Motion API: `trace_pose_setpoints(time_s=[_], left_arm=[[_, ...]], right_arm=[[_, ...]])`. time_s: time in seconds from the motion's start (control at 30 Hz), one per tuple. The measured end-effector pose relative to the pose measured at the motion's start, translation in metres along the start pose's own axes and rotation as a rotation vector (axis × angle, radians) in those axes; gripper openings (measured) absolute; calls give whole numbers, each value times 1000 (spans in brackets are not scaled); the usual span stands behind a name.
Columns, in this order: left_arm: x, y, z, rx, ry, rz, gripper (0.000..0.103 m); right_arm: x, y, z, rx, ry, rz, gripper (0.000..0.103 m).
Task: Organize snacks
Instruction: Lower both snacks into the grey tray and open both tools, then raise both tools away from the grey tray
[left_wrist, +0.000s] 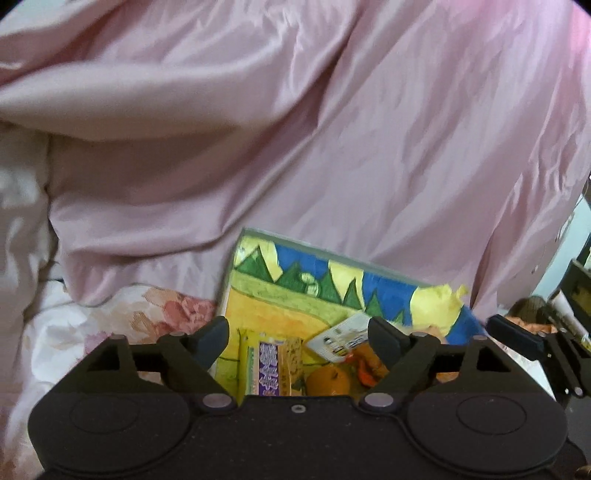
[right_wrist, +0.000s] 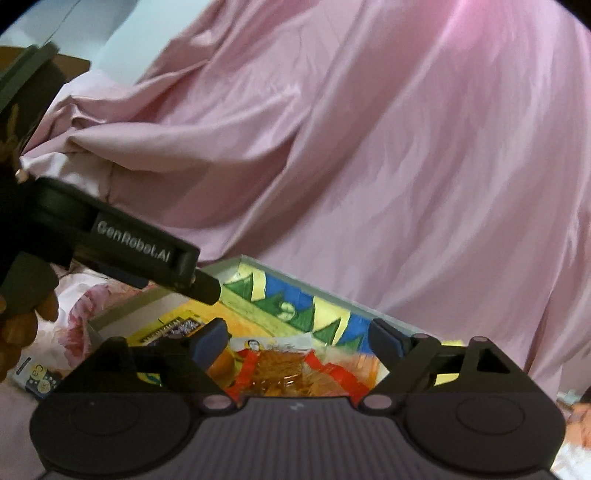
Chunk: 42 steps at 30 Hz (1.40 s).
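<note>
A shallow box (left_wrist: 258, 295) painted yellow, green and blue lies on the bed; it also shows in the right wrist view (right_wrist: 295, 295). It holds a yellow and purple snack pack (left_wrist: 267, 365), a white packet (left_wrist: 341, 338), an orange fruit (left_wrist: 328, 380) and a red and orange clear bag (right_wrist: 291, 373). My left gripper (left_wrist: 299, 338) is open and empty above the box. My right gripper (right_wrist: 297, 338) is open and empty over the red bag. The left gripper's body (right_wrist: 140, 247) reaches in from the left.
A pink satin quilt (left_wrist: 295, 129) is heaped behind the box. A floral sheet (left_wrist: 147, 314) lies to the left. A small yellow and blue packet (right_wrist: 37, 380) lies on the sheet outside the box. The right gripper's fingers (left_wrist: 517, 336) show at the right edge.
</note>
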<state>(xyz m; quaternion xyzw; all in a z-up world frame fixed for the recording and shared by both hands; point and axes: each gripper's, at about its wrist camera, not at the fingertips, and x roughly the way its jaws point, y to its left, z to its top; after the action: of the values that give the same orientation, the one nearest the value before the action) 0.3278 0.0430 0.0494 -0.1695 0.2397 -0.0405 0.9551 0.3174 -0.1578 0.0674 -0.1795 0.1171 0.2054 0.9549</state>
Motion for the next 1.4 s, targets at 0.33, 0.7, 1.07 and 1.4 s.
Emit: trace_pose_setpoints(time_s=[0.33,0.7,1.07,1.4], left_arm=[[-78,-20,12,32,-137,12,102],[-158,-37,-23,87,-223,14,102],[-202,-44,-79,158,-205,15,102],[-212,-34,-130,174,-122,23,102]], right_arm=[[-72,-9,21,43,-126,-60,103],[-159,-20,10,185,-204,-144,103],[-216,-11,-29,298,-164,-147,103],[-237,12,-69,293,-82,-147,103]])
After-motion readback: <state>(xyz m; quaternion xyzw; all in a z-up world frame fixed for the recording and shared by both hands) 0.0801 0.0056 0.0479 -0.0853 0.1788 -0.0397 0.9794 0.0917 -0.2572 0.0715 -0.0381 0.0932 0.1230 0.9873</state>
